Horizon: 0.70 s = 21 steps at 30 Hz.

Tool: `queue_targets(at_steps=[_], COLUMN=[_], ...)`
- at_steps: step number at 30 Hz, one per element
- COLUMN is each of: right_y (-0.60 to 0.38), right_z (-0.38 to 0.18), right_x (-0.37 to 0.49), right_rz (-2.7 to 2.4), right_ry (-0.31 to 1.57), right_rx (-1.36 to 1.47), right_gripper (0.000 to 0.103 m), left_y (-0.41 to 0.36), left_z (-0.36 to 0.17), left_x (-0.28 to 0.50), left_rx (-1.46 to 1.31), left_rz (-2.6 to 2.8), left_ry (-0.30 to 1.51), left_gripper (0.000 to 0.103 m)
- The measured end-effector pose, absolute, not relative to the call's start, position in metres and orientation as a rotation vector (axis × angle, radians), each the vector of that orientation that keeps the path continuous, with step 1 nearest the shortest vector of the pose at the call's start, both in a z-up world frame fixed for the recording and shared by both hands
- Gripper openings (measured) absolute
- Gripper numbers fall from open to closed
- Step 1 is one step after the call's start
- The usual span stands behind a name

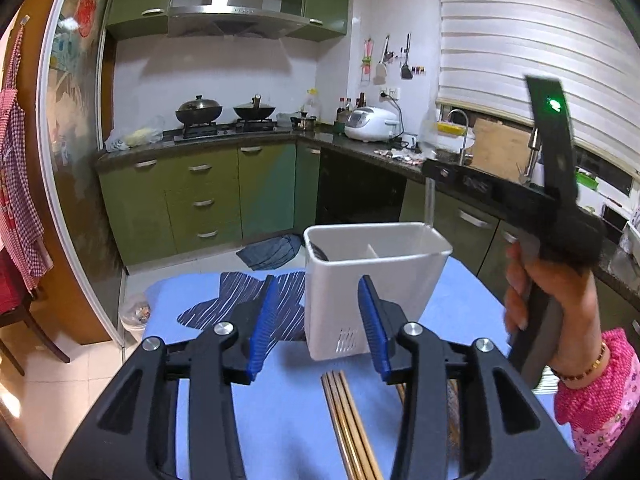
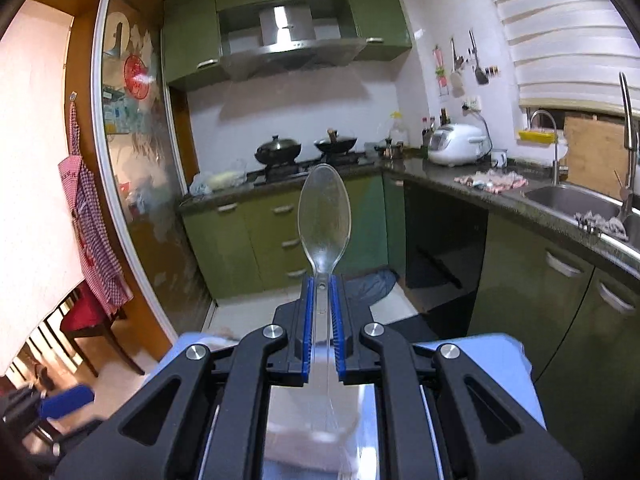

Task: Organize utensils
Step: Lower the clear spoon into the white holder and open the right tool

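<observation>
A white divided utensil holder (image 1: 372,280) stands on the blue table (image 1: 280,408). Several wooden chopsticks (image 1: 348,420) lie on the table in front of it. My left gripper (image 1: 318,328) is open and empty, just in front of the holder. My right gripper (image 2: 322,312) is shut on the handle of a clear plastic spoon (image 2: 324,216), bowl pointing up. In the left wrist view the right gripper (image 1: 436,170) hangs above the holder's right corner, and the spoon handle (image 1: 430,204) points down at the rim.
A dark blue striped cloth (image 1: 240,300) lies on the table left of the holder. Green kitchen cabinets (image 1: 208,196) and a counter with woks (image 1: 198,110) stand behind. A sink (image 2: 572,196) is to the right. A red chair (image 2: 86,312) stands at left.
</observation>
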State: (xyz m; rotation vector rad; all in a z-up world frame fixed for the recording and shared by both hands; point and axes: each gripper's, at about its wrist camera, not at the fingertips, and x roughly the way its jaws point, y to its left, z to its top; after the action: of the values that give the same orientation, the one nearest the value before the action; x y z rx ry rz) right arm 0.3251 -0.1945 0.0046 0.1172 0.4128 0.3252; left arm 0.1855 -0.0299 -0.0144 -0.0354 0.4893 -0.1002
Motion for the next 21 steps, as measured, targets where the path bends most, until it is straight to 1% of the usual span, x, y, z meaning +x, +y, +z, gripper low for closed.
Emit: queue_targets(at_steps=[9,12,15,21], right_y=[-0.194,-0.195,-0.195,-0.202], right_z=[-0.023,-0.026,-0.025,-0.020], right_x=[0.304,0.299,0.290,0.273], right_rz=[0.334,0.337,0.340,0.322], right_ry=[0.475,0.479,0.474,0.475], right_rx=[0.029,0.023,0.015,0.017], right_gripper=[0.011,0.023,0.031,0.032], left_y=[-0.038,-0.041,-0.043,-0.043], left_z=[-0.025,-0.026,-0.026,-0.032], left_x=[0.184,0.180,0.178,0.177], left_rx=[0.001,0.019,0.038,0.039], left_rz=[-0.108,-0.109,-0.101,-0.095], left_ry=[0.567,0.584,0.589,0.643], left_gripper=[0.040,0.040,0.043,0.044])
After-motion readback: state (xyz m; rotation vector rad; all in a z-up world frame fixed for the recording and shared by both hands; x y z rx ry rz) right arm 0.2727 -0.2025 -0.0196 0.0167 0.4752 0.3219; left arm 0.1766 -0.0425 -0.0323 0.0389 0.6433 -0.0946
